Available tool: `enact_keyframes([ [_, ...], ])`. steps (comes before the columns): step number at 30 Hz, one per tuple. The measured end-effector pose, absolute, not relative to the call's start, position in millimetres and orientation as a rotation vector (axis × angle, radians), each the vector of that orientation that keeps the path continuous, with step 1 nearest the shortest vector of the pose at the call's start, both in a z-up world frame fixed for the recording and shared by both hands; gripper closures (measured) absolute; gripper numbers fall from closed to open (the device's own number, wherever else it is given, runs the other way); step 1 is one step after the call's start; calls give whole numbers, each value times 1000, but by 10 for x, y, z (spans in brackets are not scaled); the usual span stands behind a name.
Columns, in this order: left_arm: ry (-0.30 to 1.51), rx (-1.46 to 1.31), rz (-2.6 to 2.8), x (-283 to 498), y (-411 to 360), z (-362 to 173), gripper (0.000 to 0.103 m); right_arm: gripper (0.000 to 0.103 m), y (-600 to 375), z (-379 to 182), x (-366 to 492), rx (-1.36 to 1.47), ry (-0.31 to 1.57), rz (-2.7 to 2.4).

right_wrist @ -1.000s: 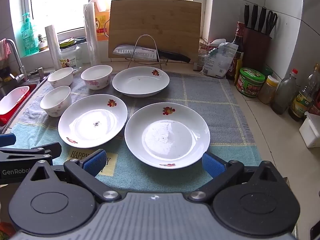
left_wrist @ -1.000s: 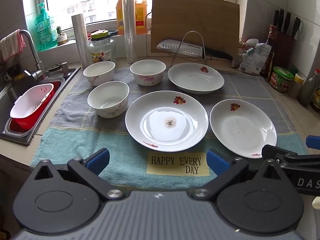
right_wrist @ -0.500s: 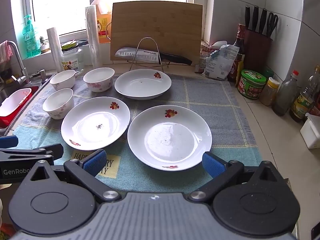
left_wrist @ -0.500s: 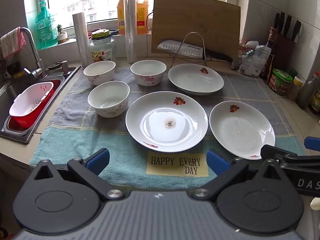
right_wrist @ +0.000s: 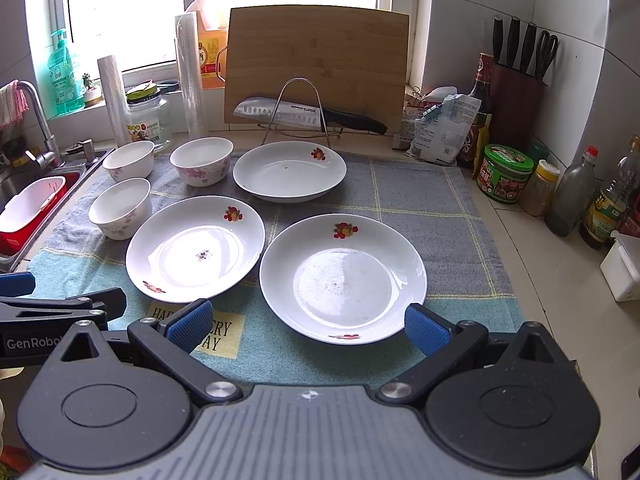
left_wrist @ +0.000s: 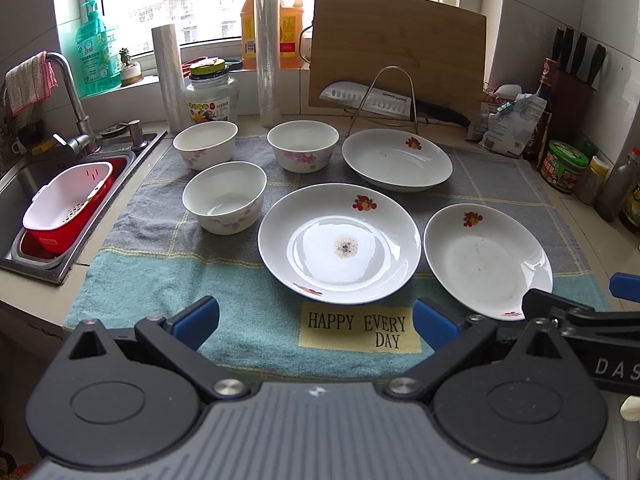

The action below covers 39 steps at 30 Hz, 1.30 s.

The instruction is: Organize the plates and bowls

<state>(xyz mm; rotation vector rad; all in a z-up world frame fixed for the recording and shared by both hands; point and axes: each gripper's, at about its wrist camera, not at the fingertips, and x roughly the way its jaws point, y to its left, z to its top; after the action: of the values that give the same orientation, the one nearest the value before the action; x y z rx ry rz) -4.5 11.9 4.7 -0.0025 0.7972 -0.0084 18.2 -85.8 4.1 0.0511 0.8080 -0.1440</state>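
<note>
Three white plates with a red fruit mark lie on a towel: a middle plate with a dark speck, a right plate and a far plate. Three white bowls with pink flowers stand at the left: a near bowl, a far left bowl and a far middle bowl. My left gripper hangs open over the towel's front edge, before the middle plate. My right gripper is open at the near rim of the right plate, holding nothing.
A sink with a red and white colander lies at the left. A wire stand with a knife and a cutting board stand behind the plates. Jars and bottles and a knife block crowd the right side.
Both grippers have drifted slightly forward and up, so the dishes sit a little lower in view. No dish has moved and both stay open.
</note>
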Motion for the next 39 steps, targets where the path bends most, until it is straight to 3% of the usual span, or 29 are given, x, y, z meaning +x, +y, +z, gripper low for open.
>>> enact_keyframes([
  [39, 800, -7, -4, -57, 152, 72, 1, 0, -836, 80, 187, 43, 799, -144],
])
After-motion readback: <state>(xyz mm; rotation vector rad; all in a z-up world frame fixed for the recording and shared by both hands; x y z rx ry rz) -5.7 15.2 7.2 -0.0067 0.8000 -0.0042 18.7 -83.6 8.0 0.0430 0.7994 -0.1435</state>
